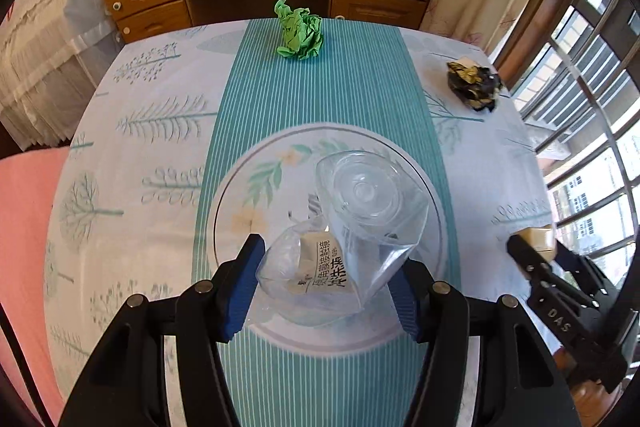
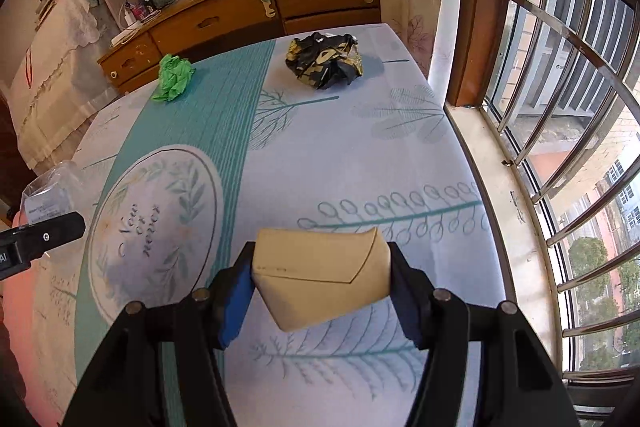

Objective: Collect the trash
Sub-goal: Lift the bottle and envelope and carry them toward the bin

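- My left tongs (image 1: pixel 328 283) are clamped on a crushed clear bottle (image 1: pixel 344 227), held above the medallion (image 1: pixel 248 187) printed on the cloth.
- My right tongs (image 2: pixel 322 283) are clenched on a tan carton (image 2: pixel 320 271), lifted to the window side of the medallion.
- The bottle looks light, thin and slick; it gives under the pads, so I judge a grip across the labelled waist safest.
- The carton looks light and fairly stiff; flat faces suit the pads, though hard pressure could cave it in.
- Left to collect: a green wad (image 1: pixel 300 33) beyond the medallion on the teal stripe, and a black-gold wad (image 1: pixel 474 87) beyond it toward the window.
- Both wads look soft and springy; I would pinch across their middles.
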Demonstrator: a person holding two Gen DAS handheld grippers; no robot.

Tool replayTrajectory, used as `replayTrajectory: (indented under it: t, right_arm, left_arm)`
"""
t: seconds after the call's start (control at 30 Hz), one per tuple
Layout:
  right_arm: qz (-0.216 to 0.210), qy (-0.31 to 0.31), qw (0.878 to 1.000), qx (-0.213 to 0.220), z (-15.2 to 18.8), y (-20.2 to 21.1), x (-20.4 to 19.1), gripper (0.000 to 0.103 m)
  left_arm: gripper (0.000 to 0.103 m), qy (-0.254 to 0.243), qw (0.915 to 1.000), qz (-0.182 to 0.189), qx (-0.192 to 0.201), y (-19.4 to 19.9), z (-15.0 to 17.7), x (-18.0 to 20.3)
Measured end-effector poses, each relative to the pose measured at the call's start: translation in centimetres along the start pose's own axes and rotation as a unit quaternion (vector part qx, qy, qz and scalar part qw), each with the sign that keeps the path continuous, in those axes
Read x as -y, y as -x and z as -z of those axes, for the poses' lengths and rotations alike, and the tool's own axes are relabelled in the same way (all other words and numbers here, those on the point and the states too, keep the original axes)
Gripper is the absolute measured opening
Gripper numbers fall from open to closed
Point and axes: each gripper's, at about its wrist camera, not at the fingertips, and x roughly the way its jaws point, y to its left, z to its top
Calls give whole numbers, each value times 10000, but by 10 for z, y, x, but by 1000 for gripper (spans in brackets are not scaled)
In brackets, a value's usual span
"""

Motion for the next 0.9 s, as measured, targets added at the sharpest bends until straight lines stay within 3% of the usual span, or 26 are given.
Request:
replayTrajectory:
  t: [0.33,0.63,0.9]
  right_arm:
    - [-161,-20,9994,309,70,92,-55,62]
    - [-148,9,9987,484,162,173,-115,62]
    - [-5,175,9988,462,243,223,-148,62]
  left_arm:
    - [58,13,9984,555,112,89,89,-27]
    - [58,-314,9955,844,282,175,189,-64]
    - [58,-455,9919,1120,392,220,268,-90]
